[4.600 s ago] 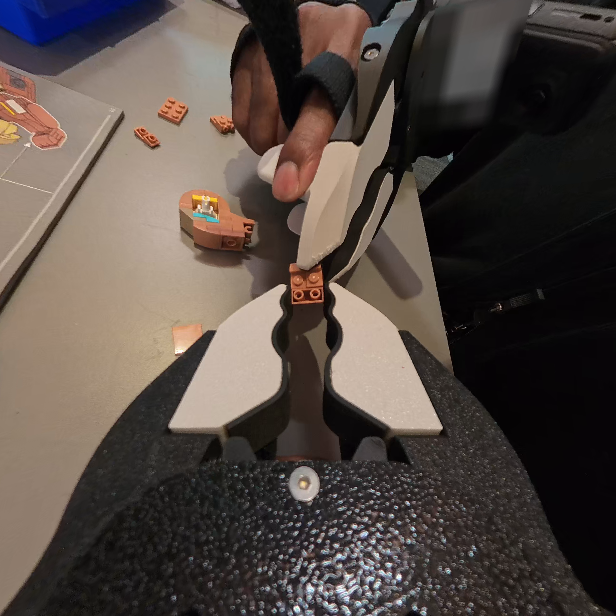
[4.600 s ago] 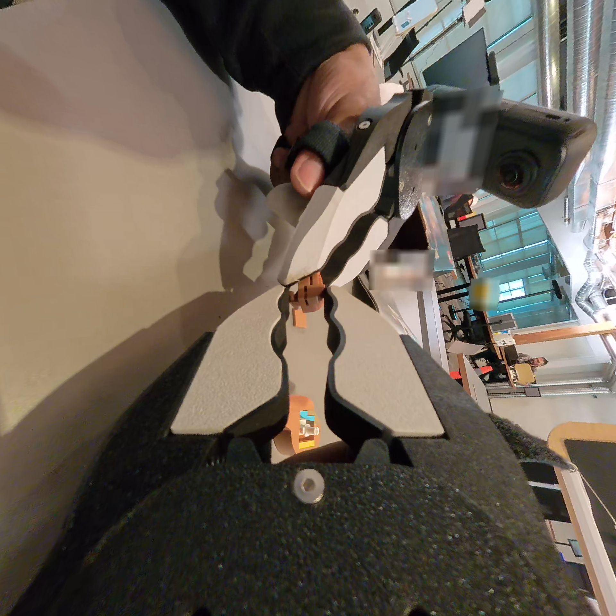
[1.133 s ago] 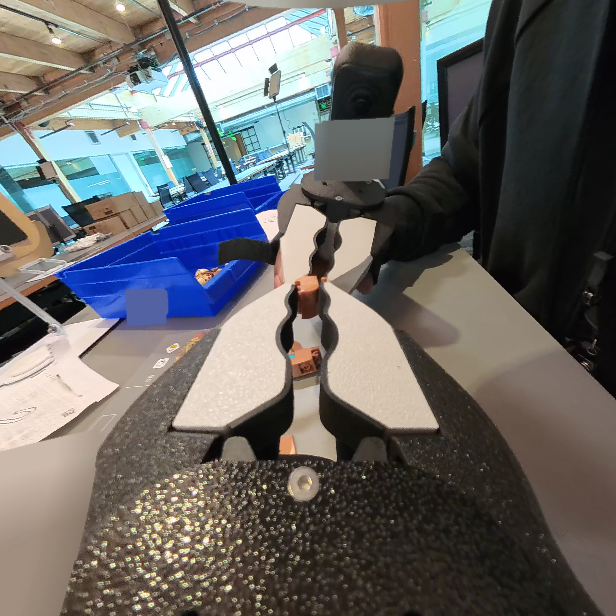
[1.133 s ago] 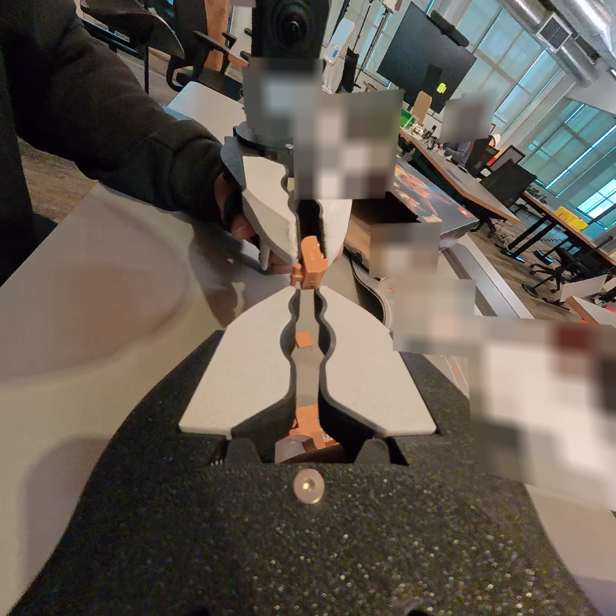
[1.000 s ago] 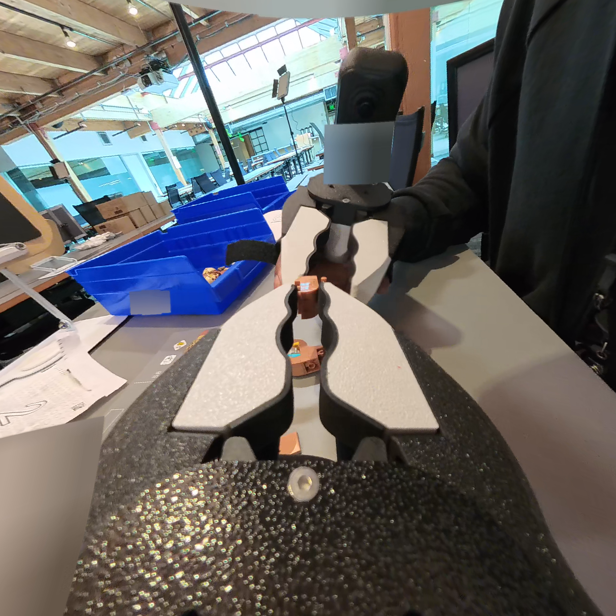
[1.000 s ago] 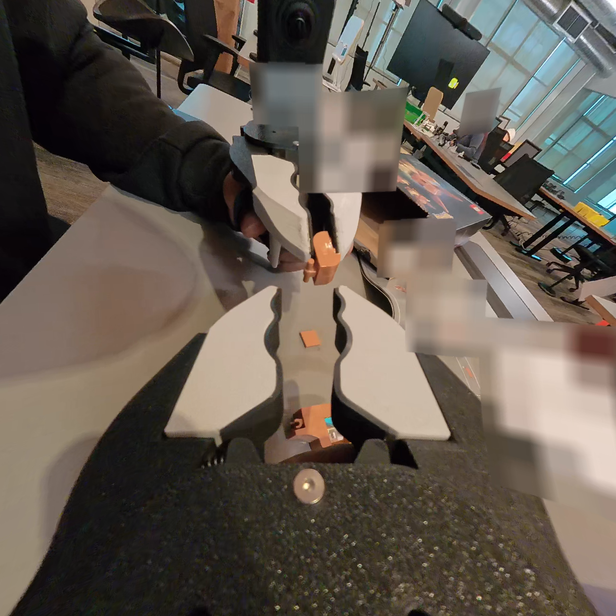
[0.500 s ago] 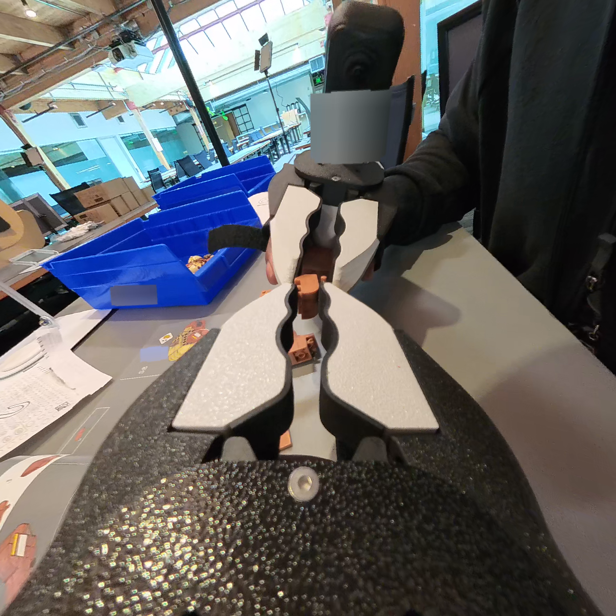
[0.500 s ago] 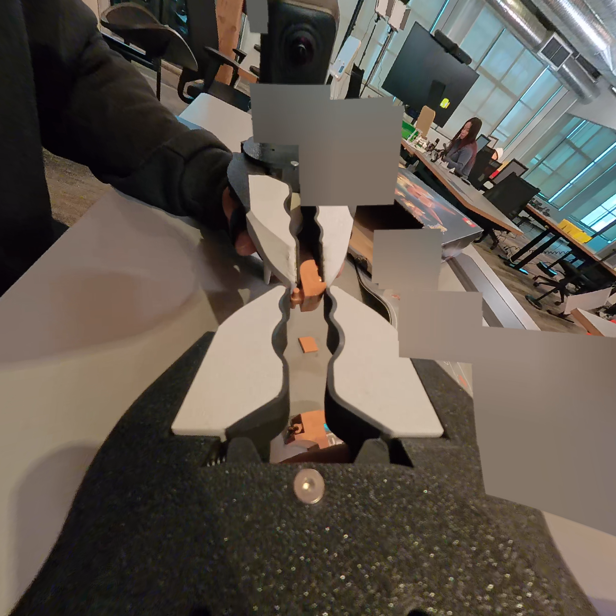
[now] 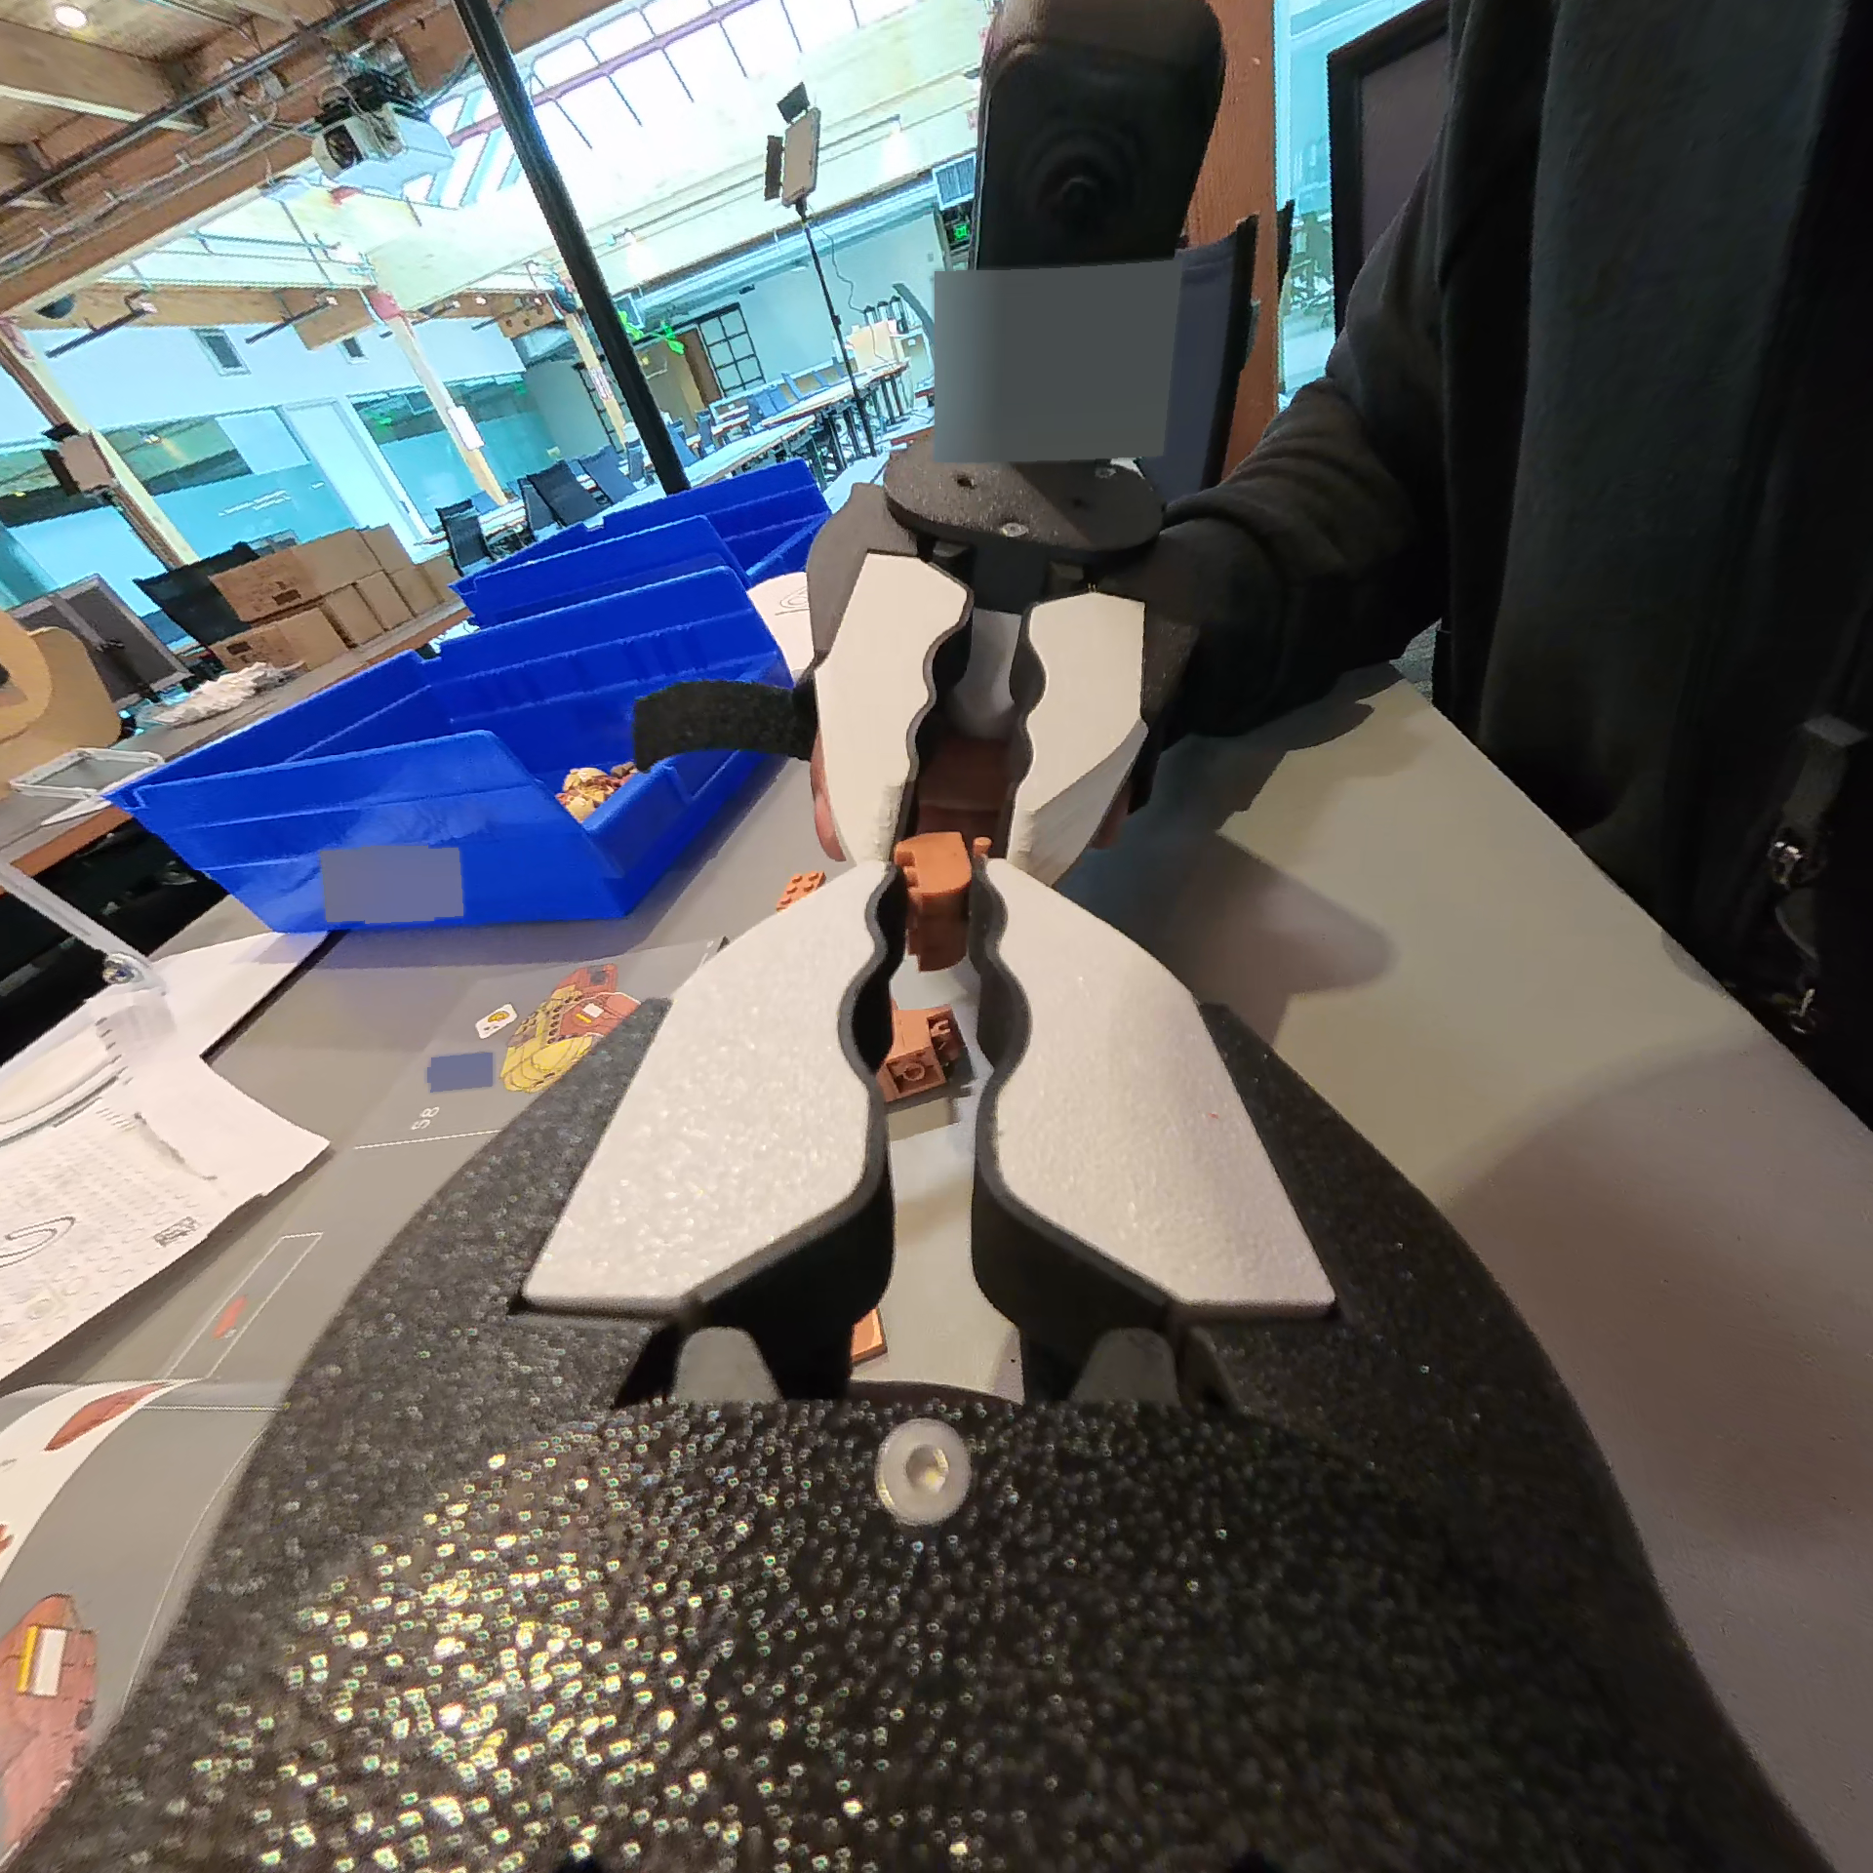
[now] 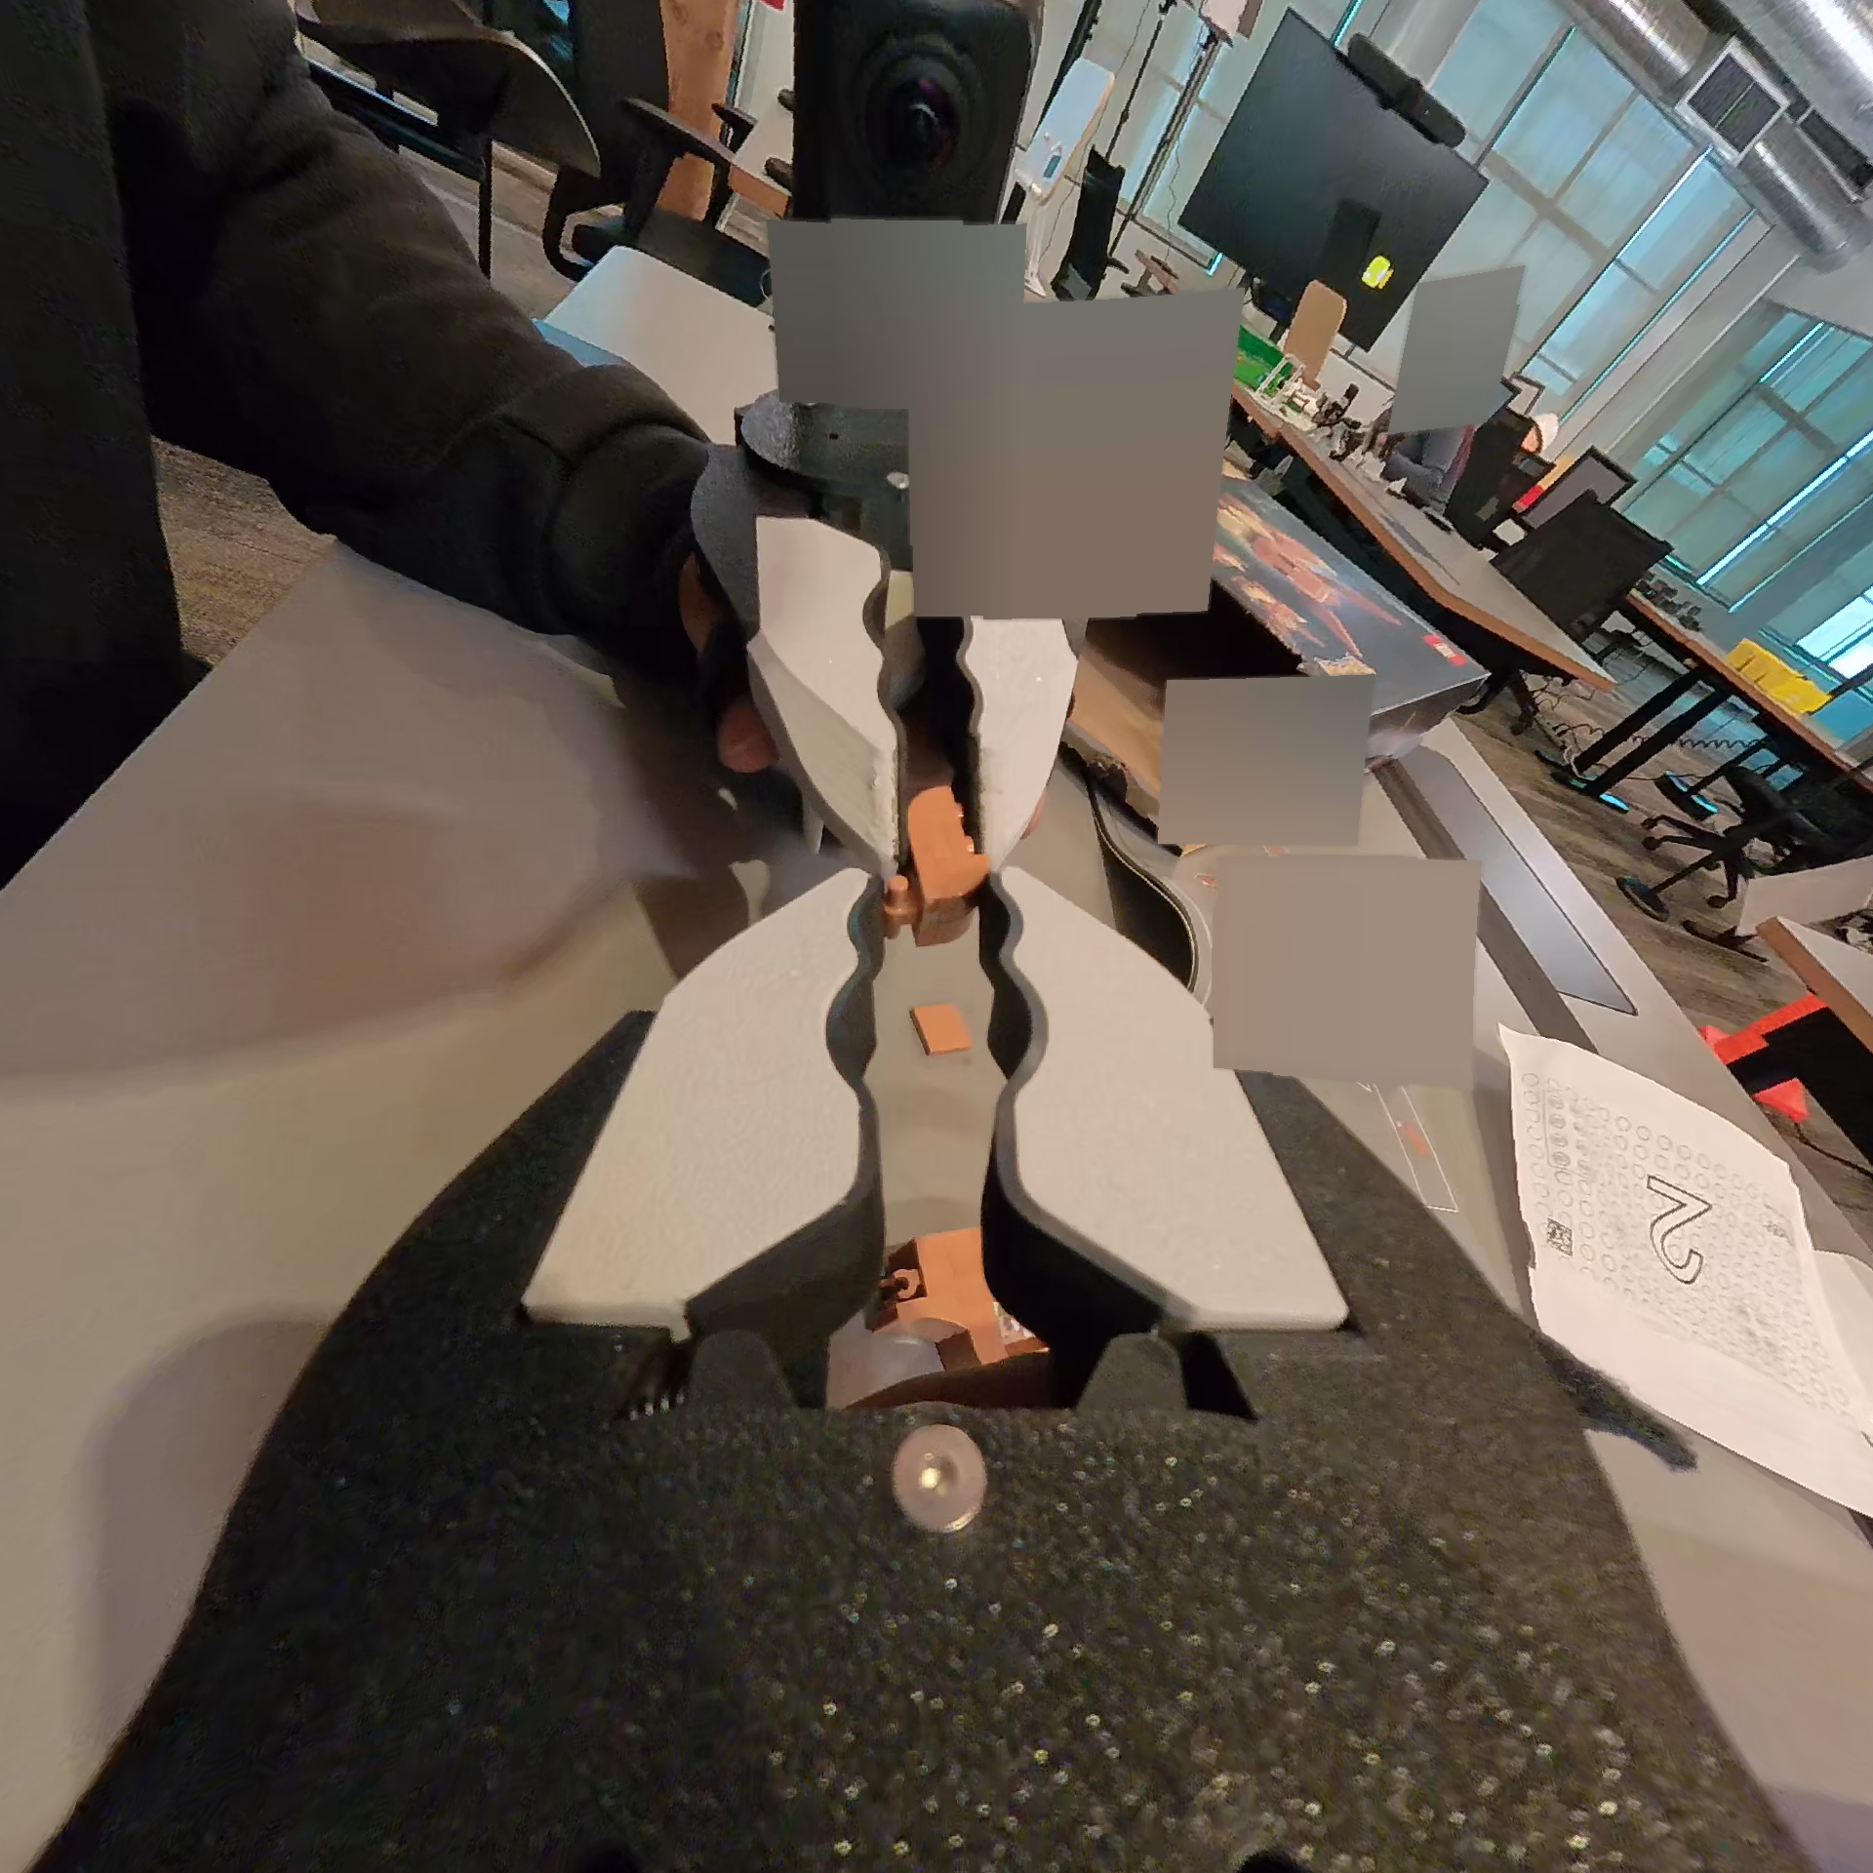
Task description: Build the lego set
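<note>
Two hand-held grippers meet tip to tip above the grey tabletop (image 9: 1368, 1267): the left hand-held gripper (image 9: 934, 902) is clamped on a small brown brick assembly (image 9: 938, 897), and the right hand-held gripper (image 10: 927, 907) has its fingertips closed around the same piece's far end. Left of the brick assembly sits a blue bin (image 9: 426, 811); directly beneath it lie a larger brown build (image 9: 917, 1059) and a flat brown tile (image 10: 941, 1029). A second earlier the right jaws stood wider, clear of the piece; with no goal stated, progress cannot be judged.

Bin (image 9: 426, 811) sits far left on the table (image 9: 1520, 1166); paper sheet (image 9: 122, 1166) before it; small brick assembly (image 9: 917, 1059) centre
</note>
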A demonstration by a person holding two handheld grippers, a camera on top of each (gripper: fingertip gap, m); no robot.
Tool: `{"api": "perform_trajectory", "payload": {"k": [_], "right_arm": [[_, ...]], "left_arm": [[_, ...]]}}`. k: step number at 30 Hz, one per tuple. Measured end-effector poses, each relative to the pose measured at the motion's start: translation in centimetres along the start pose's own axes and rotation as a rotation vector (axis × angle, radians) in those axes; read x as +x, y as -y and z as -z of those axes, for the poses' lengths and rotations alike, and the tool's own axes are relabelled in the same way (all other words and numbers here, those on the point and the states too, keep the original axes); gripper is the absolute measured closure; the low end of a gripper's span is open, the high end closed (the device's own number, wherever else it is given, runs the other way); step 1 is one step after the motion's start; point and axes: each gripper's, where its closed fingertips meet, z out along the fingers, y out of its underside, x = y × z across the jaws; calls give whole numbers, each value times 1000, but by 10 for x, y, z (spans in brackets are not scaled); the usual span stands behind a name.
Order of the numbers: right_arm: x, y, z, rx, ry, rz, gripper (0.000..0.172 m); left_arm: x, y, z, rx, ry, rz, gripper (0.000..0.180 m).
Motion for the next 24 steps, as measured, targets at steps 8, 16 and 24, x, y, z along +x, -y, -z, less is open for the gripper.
{"api": "perform_trajectory", "payload": {"k": [8,16,24], "right_arm": [[5,0,-2,23,-42,-19,153],[6,5,0,55,-50,-27,142],[9,2,2,42,-89,58,154]], "left_arm": [[-5,1,2,7,25,7,170],[-8,0,2,7,27,25,170],[-11,-3,1,-18,50,25,167]]}}
